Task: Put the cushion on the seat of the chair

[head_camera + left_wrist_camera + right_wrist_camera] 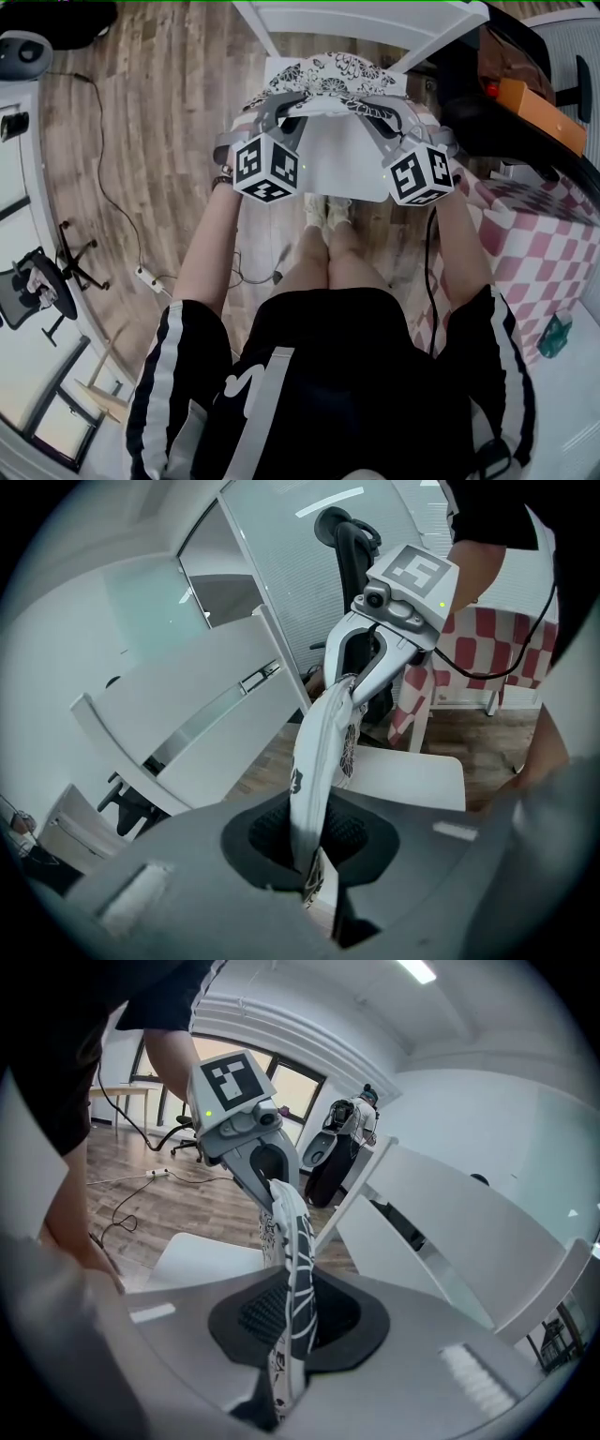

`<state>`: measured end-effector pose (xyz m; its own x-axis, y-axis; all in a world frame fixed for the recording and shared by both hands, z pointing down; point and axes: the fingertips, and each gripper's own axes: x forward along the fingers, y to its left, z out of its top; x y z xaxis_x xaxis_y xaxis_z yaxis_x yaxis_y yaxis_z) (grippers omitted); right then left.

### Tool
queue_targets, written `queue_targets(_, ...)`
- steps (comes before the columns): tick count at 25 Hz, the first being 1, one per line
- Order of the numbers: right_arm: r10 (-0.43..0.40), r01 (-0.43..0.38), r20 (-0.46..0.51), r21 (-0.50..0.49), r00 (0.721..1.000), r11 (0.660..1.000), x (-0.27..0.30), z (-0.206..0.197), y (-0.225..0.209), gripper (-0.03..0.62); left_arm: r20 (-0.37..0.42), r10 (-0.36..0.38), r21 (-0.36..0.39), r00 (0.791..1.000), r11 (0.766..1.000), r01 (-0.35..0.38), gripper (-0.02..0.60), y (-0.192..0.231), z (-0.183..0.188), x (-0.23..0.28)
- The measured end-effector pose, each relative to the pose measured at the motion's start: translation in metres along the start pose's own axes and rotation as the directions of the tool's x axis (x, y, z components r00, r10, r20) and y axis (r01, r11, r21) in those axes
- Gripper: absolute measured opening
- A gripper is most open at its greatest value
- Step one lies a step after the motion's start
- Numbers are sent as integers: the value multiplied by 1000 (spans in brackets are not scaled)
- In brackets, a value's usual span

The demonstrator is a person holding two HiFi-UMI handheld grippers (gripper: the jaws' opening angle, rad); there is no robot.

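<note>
The cushion [330, 82] is a thin white pad with a black floral print. It hangs stretched between my two grippers above the white seat [345, 169] of the chair. My left gripper [279, 111] is shut on its left edge, and in the left gripper view the cushion [317, 761] runs up out of the jaws toward the other gripper. My right gripper [386, 112] is shut on the right edge; the cushion [292, 1269] stands pinched between its pads. The chair's white slatted backrest [375, 26] rises just beyond the cushion.
A table with a pink-and-white checked cloth [534, 234] stands right of the chair. A power strip and cables [150, 277] lie on the wooden floor at left. Black office chairs [42, 286] stand at far left. The person's legs and feet [328, 216] are just before the seat.
</note>
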<state>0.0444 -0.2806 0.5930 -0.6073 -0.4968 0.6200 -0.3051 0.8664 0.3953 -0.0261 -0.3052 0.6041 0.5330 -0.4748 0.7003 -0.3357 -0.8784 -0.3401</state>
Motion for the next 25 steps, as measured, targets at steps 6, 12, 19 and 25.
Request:
queue_targets(6,49,-49,-23,-3,999,999,7,-13,32,18,-29,-33,-13,999,999,33,25,-25,-21,9)
queue_targets(12,74,-73,-36,17,997,997,14,-22,49,18,-47,-51,-6,998,999,51,26,-39,-35,15)
queue_targets(19,110,-108,-48,36,993,994,24,-30,67,18,-70,-78,-15,994,997,77,28,-52,-53,22)
queue_targets(25,150,-147,-69,48,986,988,32,-39,89,20,-110,-102,0,989,995,102,29,-67,-69,30)
